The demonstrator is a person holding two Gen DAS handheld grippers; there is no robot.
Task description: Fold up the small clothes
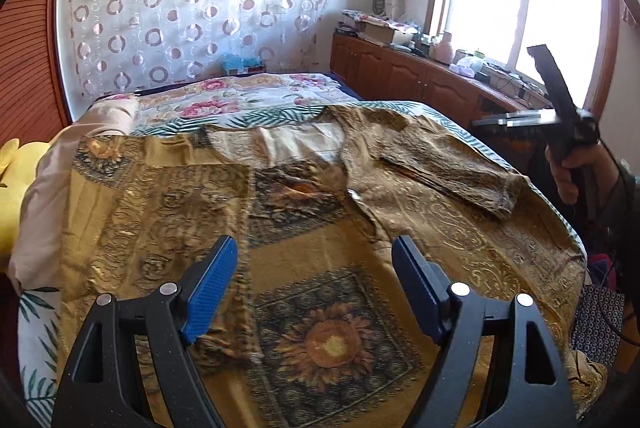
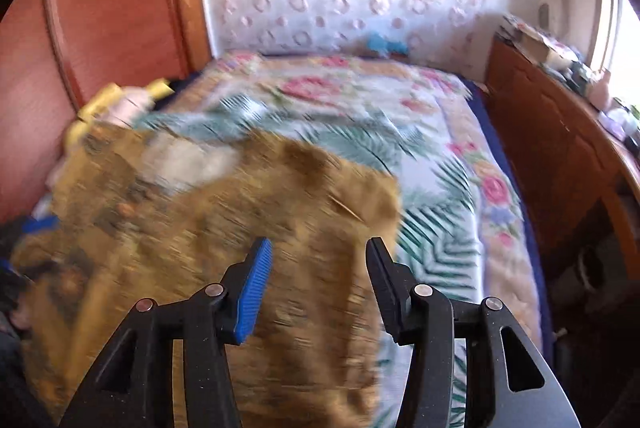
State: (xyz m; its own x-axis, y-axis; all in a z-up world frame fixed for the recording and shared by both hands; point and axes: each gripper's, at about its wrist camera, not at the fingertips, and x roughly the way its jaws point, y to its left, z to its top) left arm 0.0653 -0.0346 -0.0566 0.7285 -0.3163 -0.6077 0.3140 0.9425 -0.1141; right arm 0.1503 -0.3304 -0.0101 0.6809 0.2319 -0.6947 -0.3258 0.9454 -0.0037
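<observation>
A gold and brown patterned shirt (image 1: 304,212) with sunflower squares lies spread flat on the bed, collar at the far end, one short sleeve (image 1: 460,172) out to the right. My left gripper (image 1: 316,260) is open and empty, held above the shirt's lower middle. My right gripper (image 2: 320,260) is open and empty above the shirt's right part (image 2: 224,252); that view is blurred. The right gripper also shows in the left wrist view (image 1: 560,116), held in a hand at the bed's right side.
The bed has a floral and leaf-print cover (image 2: 432,164). A pink pillow (image 1: 60,180) and a yellow toy (image 1: 12,188) lie at the left. A wooden cabinet (image 1: 420,72) with clutter runs along the right wall under a window.
</observation>
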